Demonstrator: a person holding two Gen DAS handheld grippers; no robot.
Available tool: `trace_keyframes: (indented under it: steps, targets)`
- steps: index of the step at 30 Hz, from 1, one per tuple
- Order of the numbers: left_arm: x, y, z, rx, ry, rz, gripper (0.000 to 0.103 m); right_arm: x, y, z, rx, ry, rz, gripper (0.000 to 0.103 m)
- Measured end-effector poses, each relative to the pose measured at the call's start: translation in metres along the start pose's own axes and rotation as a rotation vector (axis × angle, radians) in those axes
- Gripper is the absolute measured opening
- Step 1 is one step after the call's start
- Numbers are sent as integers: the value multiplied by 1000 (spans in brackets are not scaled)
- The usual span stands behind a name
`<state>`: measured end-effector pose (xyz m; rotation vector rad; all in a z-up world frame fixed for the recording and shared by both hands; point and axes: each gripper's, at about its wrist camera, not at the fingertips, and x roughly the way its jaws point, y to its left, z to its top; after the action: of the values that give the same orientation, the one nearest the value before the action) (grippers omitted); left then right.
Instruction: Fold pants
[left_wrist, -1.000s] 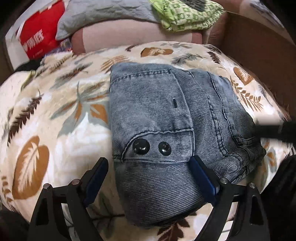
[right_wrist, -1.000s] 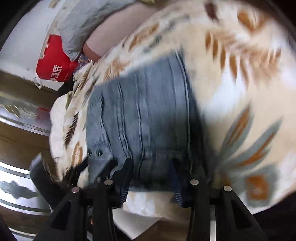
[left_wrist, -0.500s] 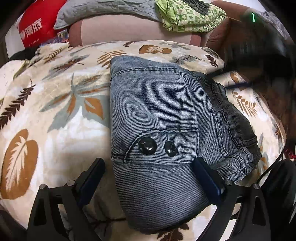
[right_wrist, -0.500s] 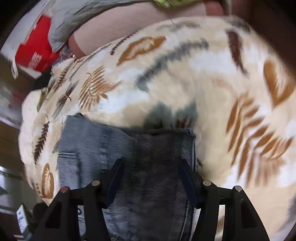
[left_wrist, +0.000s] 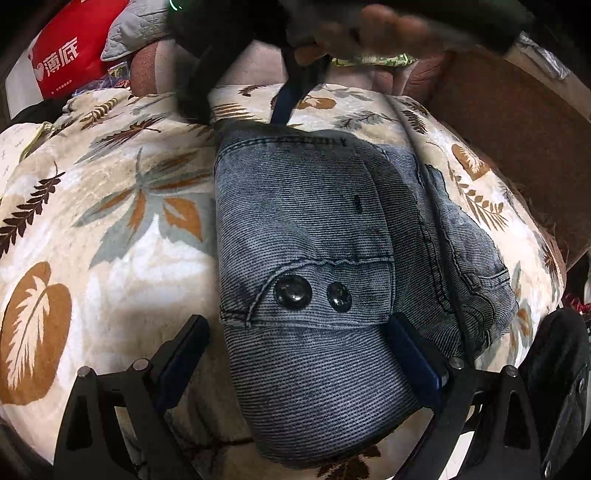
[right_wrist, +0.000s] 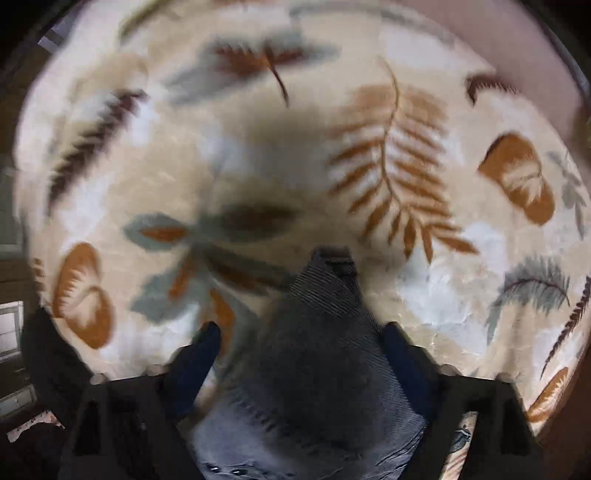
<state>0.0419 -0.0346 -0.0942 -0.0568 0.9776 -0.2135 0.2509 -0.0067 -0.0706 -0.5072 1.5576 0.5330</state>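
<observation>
The folded grey-blue denim pants (left_wrist: 317, 258) lie on a leaf-patterned blanket (left_wrist: 110, 229), with two dark buttons facing up. My left gripper (left_wrist: 295, 343) is open, its fingers straddling the near end of the bundle. The right gripper (left_wrist: 240, 92) shows blurred at the bundle's far edge, with the hand that holds it above. In the right wrist view my right gripper (right_wrist: 299, 339) is open, its fingers either side of a corner of the pants (right_wrist: 325, 332). That view is motion-blurred.
A red bag (left_wrist: 62, 55) and a grey pillow (left_wrist: 136, 33) lie at the back left. A brown cardboard box (left_wrist: 509, 133) stands at the right. The blanket (right_wrist: 406, 166) spreads beyond the pants in the right wrist view.
My right gripper swung from the near right side of the pants round to their far edge. The left gripper stayed in place, open around the near end.
</observation>
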Motion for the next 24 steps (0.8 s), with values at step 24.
trace_keyframes:
  steps: [24]
  targets:
    - [-50,18,5,-94,-145,-33,99,-45,-80,-194,413,-671,68,65]
